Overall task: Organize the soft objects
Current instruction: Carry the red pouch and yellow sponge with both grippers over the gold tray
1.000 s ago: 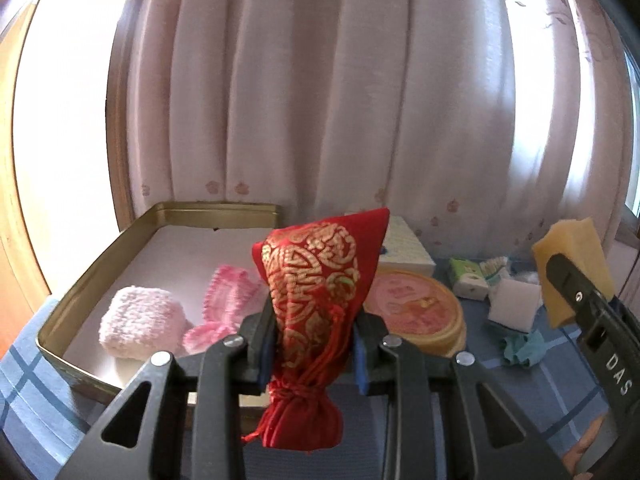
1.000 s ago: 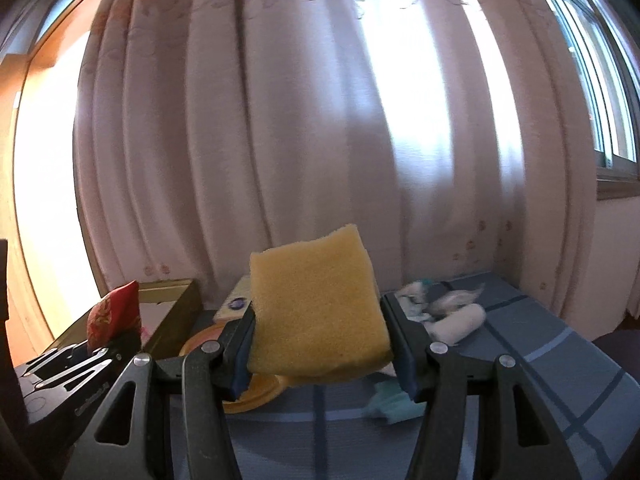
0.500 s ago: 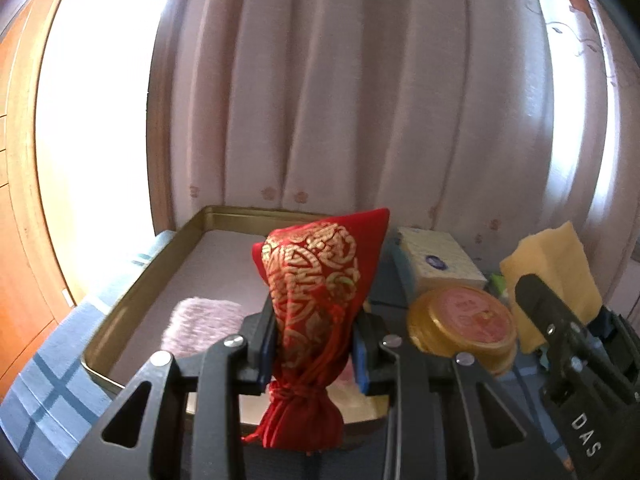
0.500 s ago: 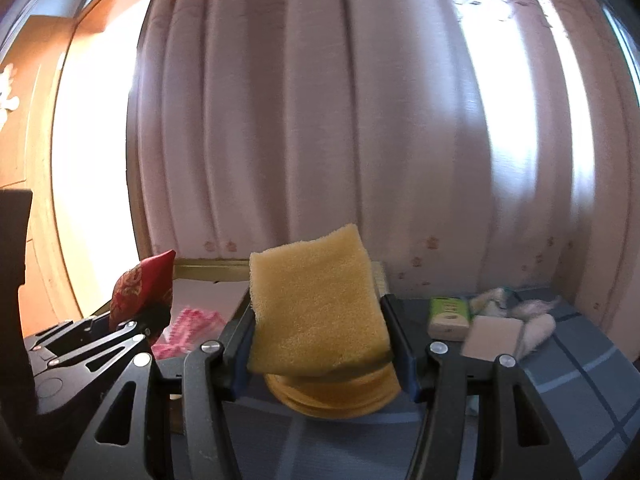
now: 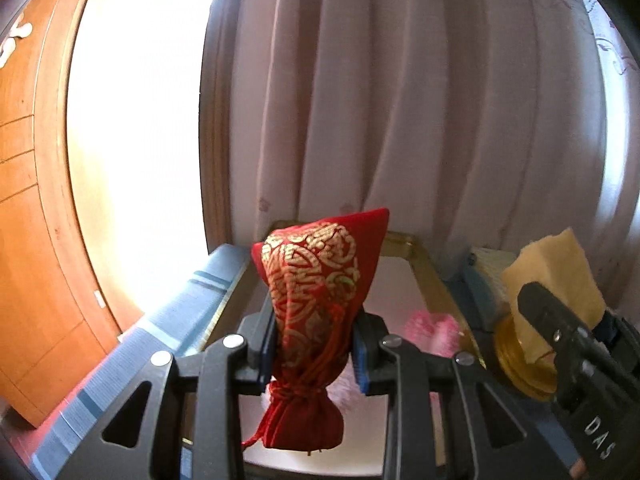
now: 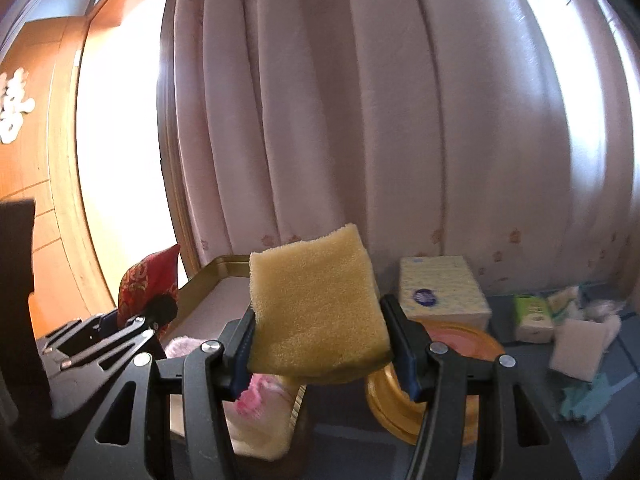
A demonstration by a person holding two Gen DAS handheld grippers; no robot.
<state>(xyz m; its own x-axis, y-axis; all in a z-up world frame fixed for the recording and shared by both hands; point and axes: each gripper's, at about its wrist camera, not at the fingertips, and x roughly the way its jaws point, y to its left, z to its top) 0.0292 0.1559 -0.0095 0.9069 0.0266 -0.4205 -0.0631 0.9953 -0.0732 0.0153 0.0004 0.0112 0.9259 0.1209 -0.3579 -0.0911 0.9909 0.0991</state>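
Observation:
My left gripper (image 5: 314,344) is shut on a red pouch with gold patterns (image 5: 316,280), held upright over the left part of the gold-rimmed tray (image 5: 430,276). A pink knitted piece (image 5: 430,326) lies in the tray behind it. My right gripper (image 6: 320,344) is shut on a yellow sponge (image 6: 316,316), hanging above the tray's right rim (image 6: 224,262). Beneath it in the tray lie a pink knitted item (image 6: 260,396) and a fluffy pale pink item (image 6: 182,346). The left gripper with the red pouch (image 6: 150,284) shows at the left of the right wrist view.
A round gold tin (image 6: 456,344), a tissue box (image 6: 440,292), a green packet (image 6: 532,314), a white block (image 6: 576,344) and a teal cloth (image 6: 588,398) sit right of the tray on the blue checked cloth. Pink curtains hang behind. A wooden panel (image 5: 28,240) stands at left.
Both grippers have swung left with their loads. The tray has moved right in both views, and the curtain edge and wooden panel have come into sight at left.

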